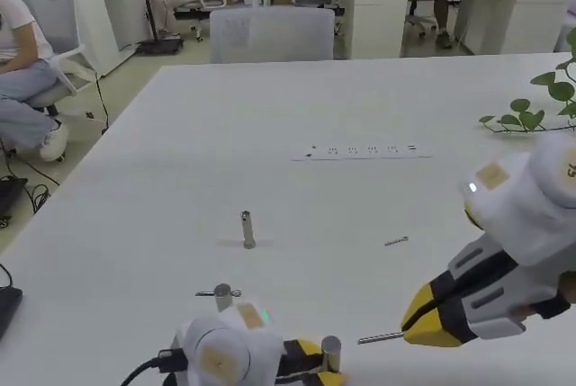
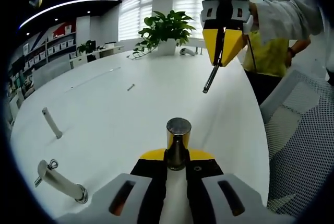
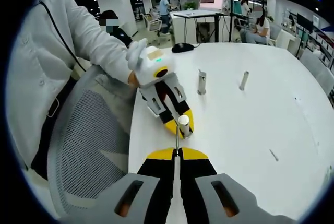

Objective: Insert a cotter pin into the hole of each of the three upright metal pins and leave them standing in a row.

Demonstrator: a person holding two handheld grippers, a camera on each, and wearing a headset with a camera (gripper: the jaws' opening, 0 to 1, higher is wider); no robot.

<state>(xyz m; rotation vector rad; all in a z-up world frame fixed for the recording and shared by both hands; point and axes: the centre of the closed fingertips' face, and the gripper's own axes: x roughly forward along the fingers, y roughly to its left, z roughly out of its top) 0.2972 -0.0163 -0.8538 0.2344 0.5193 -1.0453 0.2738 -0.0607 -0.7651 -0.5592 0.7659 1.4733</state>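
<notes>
A: Left end of the white table (image 1: 135,188). What stands there?

B: Fitted pin (image 1: 222,298), upright. A seated cotter pin (image 1: 207,293) lies crosswise through its top. Further back and a touch right is the bare pin (image 1: 247,228), also upright and apart from the first.

A: Next along?

B: Left gripper (image 1: 317,363), low at the near edge. Its jaws are closed tight around the third pin (image 1: 330,347), clamping the shank below the head. The pin is upright in the left gripper view. Cannot tell whether its foot touches the table.

A: And right of that?

B: Carried cotter pin (image 1: 380,338), roughly level, its free tip pointing at the third pin's head. It is close but short of it, and the left gripper view shows a gap. A loose cotter pin (image 1: 396,241) lies flat on the table further back.

A: Who carries it?

B: Right gripper (image 1: 421,325). Its yellow jaws are pinched together on the cotter pin's other end, with nothing else in them. Potted plant (image 1: 540,103) at the far right edge.
</notes>
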